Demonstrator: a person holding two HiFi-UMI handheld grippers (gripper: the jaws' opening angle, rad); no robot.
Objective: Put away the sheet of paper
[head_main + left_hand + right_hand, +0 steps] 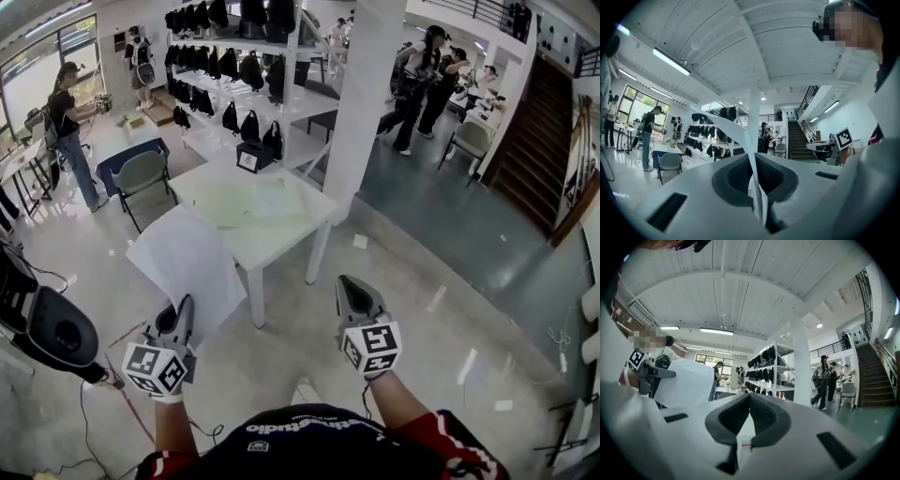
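A white sheet of paper stands up from my left gripper, which is shut on its lower edge above the floor. In the left gripper view the paper runs edge-on between the closed pads and curls away to the left. My right gripper is held level beside it, to the right, shut with nothing between its pads. The right gripper view shows its tips touching, with the paper and the left gripper's marker cube off to the left.
A white table stands just ahead, with a green chair behind it. A white pillar and shelves of black bags rise beyond. A black device and cables lie at the left. Several people stand around; stairs are at the right.
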